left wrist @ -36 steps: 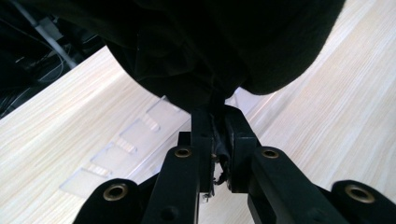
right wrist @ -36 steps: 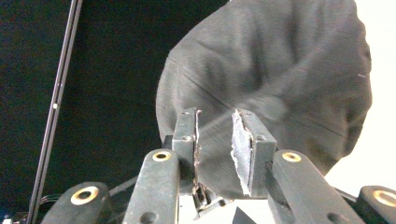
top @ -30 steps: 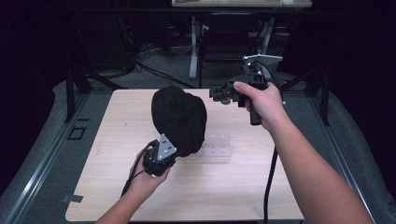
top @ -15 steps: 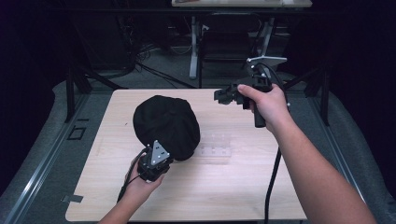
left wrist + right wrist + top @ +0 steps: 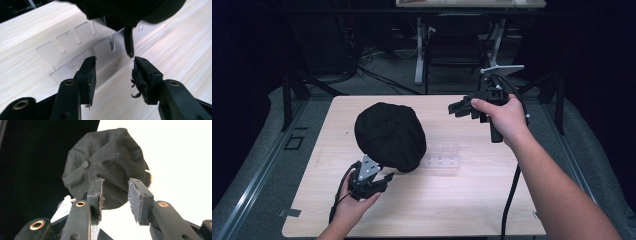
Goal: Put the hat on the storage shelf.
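Cap (image 5: 390, 135) set on clear stand (image 5: 443, 161), centre frame; left gripper (image 5: 382, 181) jaws just opened wide, cap released; right gripper (image 5: 458, 107) open, empty. Withdrawal is judged next.

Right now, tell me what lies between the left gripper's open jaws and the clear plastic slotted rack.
Only bare pale wooden table separates the left gripper from the clear slotted rack, as the left gripper view shows.

Caps: one, a black cap (image 5: 390, 135) on my table (image 5: 492, 200).
Clear racks: one, a clear plastic rack (image 5: 443, 159) just beside the cap.
Slots in the rack: I cannot tell the full count; the cap covers part of it.
Grippers: two, my left gripper (image 5: 382, 181) and my right gripper (image 5: 457, 108).
Tables: one in front of me.
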`<action>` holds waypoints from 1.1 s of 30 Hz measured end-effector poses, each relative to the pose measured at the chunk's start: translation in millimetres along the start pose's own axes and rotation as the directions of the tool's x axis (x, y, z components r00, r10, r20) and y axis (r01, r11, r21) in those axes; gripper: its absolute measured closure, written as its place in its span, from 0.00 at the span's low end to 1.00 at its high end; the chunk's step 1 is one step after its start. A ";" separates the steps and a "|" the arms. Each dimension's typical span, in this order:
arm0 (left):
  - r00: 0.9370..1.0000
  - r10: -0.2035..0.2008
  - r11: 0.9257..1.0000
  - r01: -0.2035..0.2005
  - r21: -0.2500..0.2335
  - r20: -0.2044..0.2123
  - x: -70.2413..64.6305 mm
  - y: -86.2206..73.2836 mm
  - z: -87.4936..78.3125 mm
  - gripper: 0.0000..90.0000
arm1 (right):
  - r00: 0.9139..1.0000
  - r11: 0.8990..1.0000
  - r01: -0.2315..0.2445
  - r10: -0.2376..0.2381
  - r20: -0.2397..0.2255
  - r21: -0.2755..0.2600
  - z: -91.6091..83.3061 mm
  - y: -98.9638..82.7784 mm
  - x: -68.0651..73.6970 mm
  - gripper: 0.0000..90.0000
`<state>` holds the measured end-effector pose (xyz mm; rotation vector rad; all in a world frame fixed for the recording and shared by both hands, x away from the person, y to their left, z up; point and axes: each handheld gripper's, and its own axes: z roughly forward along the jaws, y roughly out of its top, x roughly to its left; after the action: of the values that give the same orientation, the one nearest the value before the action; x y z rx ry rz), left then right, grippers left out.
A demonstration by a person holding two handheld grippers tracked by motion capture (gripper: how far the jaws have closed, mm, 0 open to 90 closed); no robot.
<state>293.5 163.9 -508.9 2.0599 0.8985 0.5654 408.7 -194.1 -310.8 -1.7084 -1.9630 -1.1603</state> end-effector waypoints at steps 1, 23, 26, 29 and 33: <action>1.000 -0.006 1.000 0.006 0.001 -0.002 2.2 -2.7 -1.1 0.57 | 1.000 1.000 0.005 -0.005 0.012 0.001 -0.6 -0.8 -1.4 0.69; 0.985 -0.159 0.987 0.161 0.017 -0.074 45.4 -59.1 -19.2 0.51 | 0.972 0.998 0.064 -0.064 0.226 0.008 5.9 -22.8 -26.8 0.62; 0.984 -0.160 0.987 0.162 0.024 -0.074 46.2 -60.7 -18.0 0.51 | 0.971 0.998 0.066 -0.066 0.228 0.006 6.9 -25.4 -30.4 0.62; 0.983 -0.167 0.985 0.169 0.026 -0.076 47.0 -64.3 -15.2 0.51 | 0.970 0.998 0.063 -0.065 0.233 0.017 7.1 -27.7 -33.1 0.62; 0.984 -0.162 0.986 0.165 0.033 -0.075 45.8 -66.8 -15.2 0.51 | 0.968 0.998 0.067 -0.067 0.241 0.008 6.0 -30.1 -35.6 0.62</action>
<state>286.6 234.6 -550.7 1.9876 1.1174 0.5393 391.5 -213.6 -350.0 -1.8738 -2.1760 -1.0144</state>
